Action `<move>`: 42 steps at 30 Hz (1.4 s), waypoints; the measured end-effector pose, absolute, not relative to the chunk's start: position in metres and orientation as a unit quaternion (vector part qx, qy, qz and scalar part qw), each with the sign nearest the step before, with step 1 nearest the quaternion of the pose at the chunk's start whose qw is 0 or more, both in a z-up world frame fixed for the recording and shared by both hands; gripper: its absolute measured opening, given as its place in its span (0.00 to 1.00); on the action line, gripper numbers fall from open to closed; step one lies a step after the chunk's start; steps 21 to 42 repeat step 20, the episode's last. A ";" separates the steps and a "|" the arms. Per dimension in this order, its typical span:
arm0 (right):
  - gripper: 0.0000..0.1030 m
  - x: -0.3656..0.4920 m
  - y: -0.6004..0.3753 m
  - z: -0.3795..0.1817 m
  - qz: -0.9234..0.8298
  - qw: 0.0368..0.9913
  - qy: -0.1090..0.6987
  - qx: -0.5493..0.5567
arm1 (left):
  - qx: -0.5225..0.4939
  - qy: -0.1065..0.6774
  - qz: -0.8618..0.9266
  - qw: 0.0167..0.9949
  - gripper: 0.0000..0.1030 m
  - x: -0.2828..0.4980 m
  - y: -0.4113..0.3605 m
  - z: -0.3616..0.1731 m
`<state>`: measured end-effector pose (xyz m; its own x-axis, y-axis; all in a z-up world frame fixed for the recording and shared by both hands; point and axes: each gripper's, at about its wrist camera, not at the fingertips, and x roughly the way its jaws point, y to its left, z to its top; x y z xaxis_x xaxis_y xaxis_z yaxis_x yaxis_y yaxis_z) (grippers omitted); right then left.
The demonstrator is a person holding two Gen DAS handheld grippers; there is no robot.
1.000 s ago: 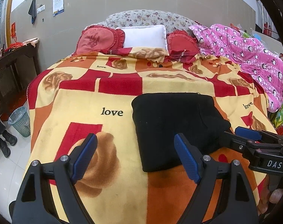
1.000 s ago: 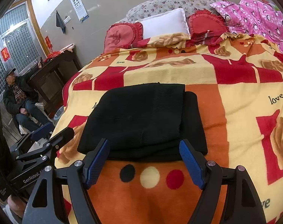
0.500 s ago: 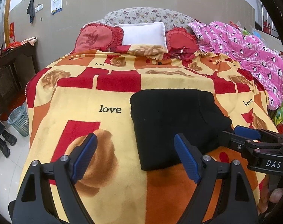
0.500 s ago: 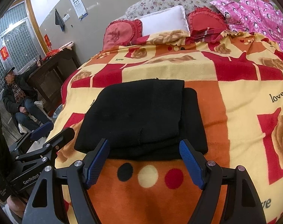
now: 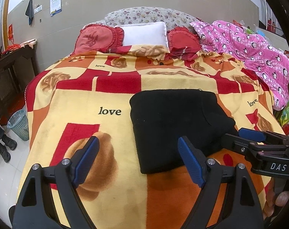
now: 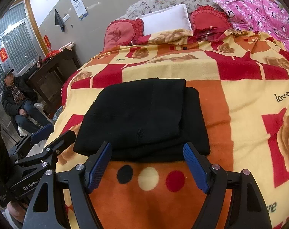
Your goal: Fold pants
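The black pants (image 5: 175,122) lie folded into a thick rectangle on the patterned blanket (image 5: 87,103), also seen in the right wrist view (image 6: 142,118). My left gripper (image 5: 137,150) is open and empty, above the blanket just left of the pants' near corner. My right gripper (image 6: 147,156) is open and empty, centred on the near edge of the folded pants, held just short of it. The right gripper also shows at the right of the left wrist view (image 5: 251,135), and the left gripper at the left of the right wrist view (image 6: 49,133).
Red cushions (image 5: 98,38) and a white pillow (image 5: 144,33) lie at the bed's head. A pink quilt (image 5: 255,53) is heaped at the right. A waste basket (image 5: 18,124) stands on the floor left of the bed. A man (image 6: 16,103) sits by a dark cabinet (image 6: 49,76).
Both grippers have drawn slightly back and up from the pants, staying open. The pants have not moved.
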<state>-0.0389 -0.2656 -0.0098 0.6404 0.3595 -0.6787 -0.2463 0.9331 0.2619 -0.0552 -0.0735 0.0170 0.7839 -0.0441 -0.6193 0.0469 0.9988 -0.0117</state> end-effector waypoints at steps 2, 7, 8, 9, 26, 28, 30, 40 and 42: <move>0.77 -0.039 -0.266 -0.010 0.168 0.903 0.389 0.072 | 0.001 0.329 -0.024 0.944 0.82 -0.055 -0.074 0.017; 0.78 -0.039 -0.266 -0.012 0.167 0.902 0.392 0.070 | 0.001 0.330 -0.025 0.944 0.82 -0.055 -0.075 0.017; 0.78 -0.039 -0.266 -0.012 0.167 0.902 0.393 0.070 | 0.001 0.330 -0.025 0.944 0.82 -0.055 -0.075 0.017; 0.78 -0.039 -0.265 -0.013 0.167 0.901 0.393 0.070 | 0.002 0.331 -0.024 0.943 0.82 -0.055 -0.075 0.017; 0.78 -0.039 -0.272 -0.012 0.162 0.904 0.391 0.066 | -0.002 0.329 -0.039 0.944 0.82 -0.058 -0.068 0.012; 0.78 -0.039 -0.272 -0.012 0.162 0.904 0.391 0.066 | -0.002 0.329 -0.039 0.944 0.82 -0.058 -0.068 0.012; 0.78 -0.039 -0.272 -0.012 0.162 0.904 0.391 0.066 | -0.002 0.329 -0.039 0.944 0.82 -0.058 -0.068 0.012; 0.78 -0.039 -0.272 -0.012 0.162 0.904 0.391 0.066 | -0.002 0.329 -0.039 0.944 0.82 -0.058 -0.068 0.012; 0.78 -0.039 -0.272 -0.012 0.162 0.904 0.391 0.066 | -0.002 0.329 -0.039 0.944 0.82 -0.058 -0.068 0.012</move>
